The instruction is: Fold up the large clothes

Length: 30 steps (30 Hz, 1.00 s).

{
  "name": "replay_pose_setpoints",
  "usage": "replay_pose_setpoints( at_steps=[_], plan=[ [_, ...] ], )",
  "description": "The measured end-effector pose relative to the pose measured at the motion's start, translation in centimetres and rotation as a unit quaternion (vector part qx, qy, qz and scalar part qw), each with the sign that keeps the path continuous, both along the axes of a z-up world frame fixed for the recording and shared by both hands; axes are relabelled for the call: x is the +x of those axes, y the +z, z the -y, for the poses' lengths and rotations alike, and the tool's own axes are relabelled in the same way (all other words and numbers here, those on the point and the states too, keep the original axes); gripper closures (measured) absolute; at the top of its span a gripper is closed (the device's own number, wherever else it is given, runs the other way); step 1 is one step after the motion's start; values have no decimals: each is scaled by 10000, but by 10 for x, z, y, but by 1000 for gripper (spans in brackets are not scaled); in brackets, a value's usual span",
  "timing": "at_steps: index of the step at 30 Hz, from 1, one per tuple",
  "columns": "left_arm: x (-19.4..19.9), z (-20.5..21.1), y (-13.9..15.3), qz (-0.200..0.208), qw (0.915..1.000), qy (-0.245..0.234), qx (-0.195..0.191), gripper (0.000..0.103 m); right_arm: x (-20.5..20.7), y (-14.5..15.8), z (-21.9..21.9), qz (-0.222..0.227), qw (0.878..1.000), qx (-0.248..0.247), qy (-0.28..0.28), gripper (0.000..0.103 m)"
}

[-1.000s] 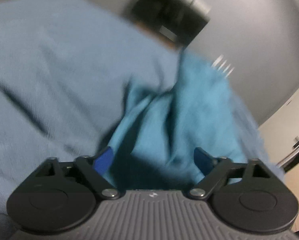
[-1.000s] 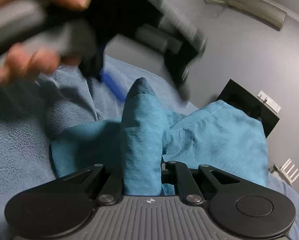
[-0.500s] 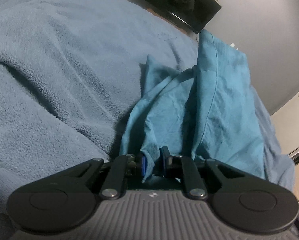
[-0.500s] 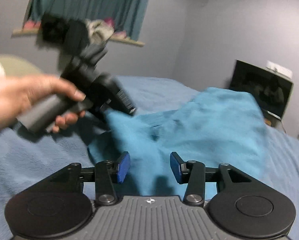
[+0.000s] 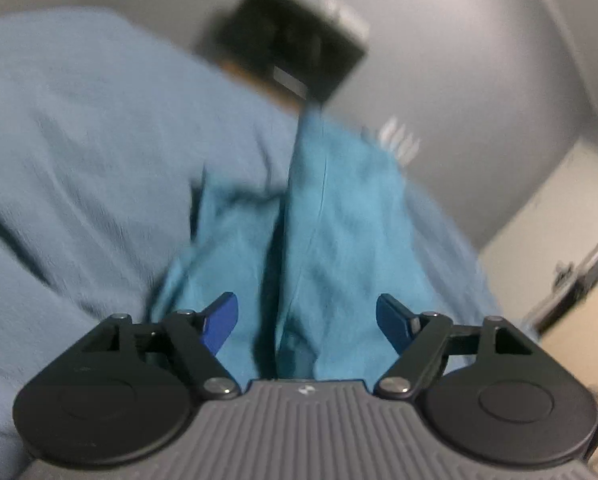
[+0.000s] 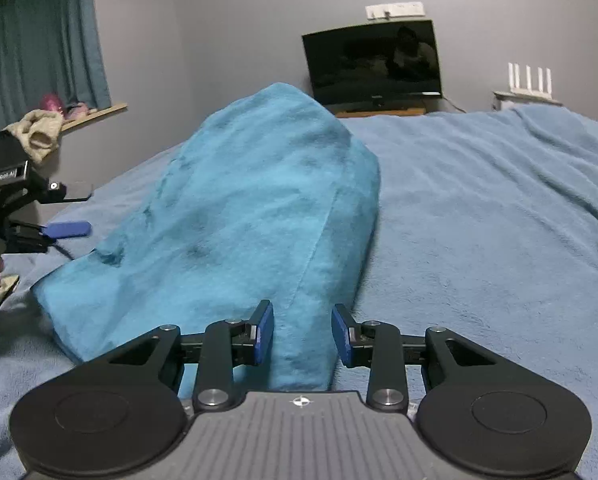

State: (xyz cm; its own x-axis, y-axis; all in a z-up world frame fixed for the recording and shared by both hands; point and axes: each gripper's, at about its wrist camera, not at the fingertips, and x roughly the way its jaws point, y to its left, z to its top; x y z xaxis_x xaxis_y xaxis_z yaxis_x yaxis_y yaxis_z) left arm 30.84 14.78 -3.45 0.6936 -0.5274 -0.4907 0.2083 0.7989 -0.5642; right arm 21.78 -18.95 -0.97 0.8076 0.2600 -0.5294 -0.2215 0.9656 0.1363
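- Garment (image 6: 259, 216): teal cloth lies bunched in a long mound on the bed (image 6: 479, 220), its near end running up between both pairs of jaws; treat it as limp and spread it flat before you fold.
- Your right gripper (image 6: 302, 336) has its jaws closing, with the near end of the cloth between them; the pads look clear of it, so I judge it not gripped. Take one thin edge, not a thick wad.
- Your left gripper (image 5: 306, 322) is opening, jaws wide, cloth between them but unpinched. In the right wrist view it sits off the mound's left flank. Move it to the matching corner before closing.
- Blur hides the seams in the left wrist view; slow down there.
- Lift both corners together and keep the cloth taut, or it may drag the bed's blanket (image 5: 83, 152) into wrinkles.
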Motion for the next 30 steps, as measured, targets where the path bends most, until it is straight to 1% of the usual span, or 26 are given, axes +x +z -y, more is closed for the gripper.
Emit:
replay_pose_setpoints(
  at_steps=[2,4,5,7,8,9,12,13,16,17,18,19,20,21,22,23,24,26,27,28,29,30],
  plan=[
    [7,9,-14,-457,9982,-166,358,28,0,4,3,31,10000,-63,22,67],
    [6,10,-22,-725,9958,-378,403,28,0,5,5,63,10000,-66,-11,67],
    [2,11,-23,-718,9954,-478,408,29,1,4,5,88,9999,-75,-35,66],
    [-5,14,-20,-654,9941,-725,475,76,11,-4,0,89,9999,-7,-45,66],
    [-11,12,-20,-690,9938,-742,455,93,12,-5,-2,106,9999,23,-26,67],
    [-17,6,-20,-668,9947,-660,411,96,15,-7,-6,120,9999,22,1,67],
    [-30,-11,-21,-663,9969,-428,3,99,24,-10,-23,156,9997,-126,153,65],
    [-36,-18,-21,-682,9971,-344,-75,99,27,-12,-27,170,9995,-177,216,65],
    [-48,-34,-29,-831,9965,-42,-92,99,33,-17,-40,202,9985,-272,421,60],
    [-50,-36,-29,-855,9963,-17,-124,99,33,-16,-43,235,9980,-316,498,59],
    [-50,-38,-29,-851,9962,-8,-171,99,33,-13,-44,328,9977,-260,536,59],
    [-52,-40,-29,-830,9963,-12,-206,99,31,-8,-40,434,9977,-64,523,59],
    [-52,-40,-28,-777,9967,-28,-230,99,30,-3,-34,569,9972,148,464,62],
    [-52,-40,-28,-754,9968,-37,-243,99,32,3,-30,706,9967,223,335,62],
    [-50,-40,-29,-774,9967,-25,-252,99,36,7,-28,816,9964,116,184,61],
    [-48,-41,-31,-796,9965,-20,-258,99,44,8,-28,834,9965,-76,72,61],
    [-47,-41,-31,-797,9964,-35,-272,99,54,9,-30,776,9966,-257,-20,63],
    [-47,-39,-30,-754,9967,-40,-300,99,76,7,-37,640,9975,-299,92,65],
    [-50,-40,-29,-729,9969,-51,-295,99,86,6,-45,621,9971,-411,137,64],
    [-51,-42,-30,-705,9970,-49,-300,99,96,4,-55,675,9957,-613,159,62],
    [-52,-43,-29,-674,9972,-41,-318,99,105,2,-64,754,9938,-800,154,58],
    [-53,-44,-29,-662,9972,-32,-348,99,115,0,-72,808,9920,-963,124,58]
  ],
)
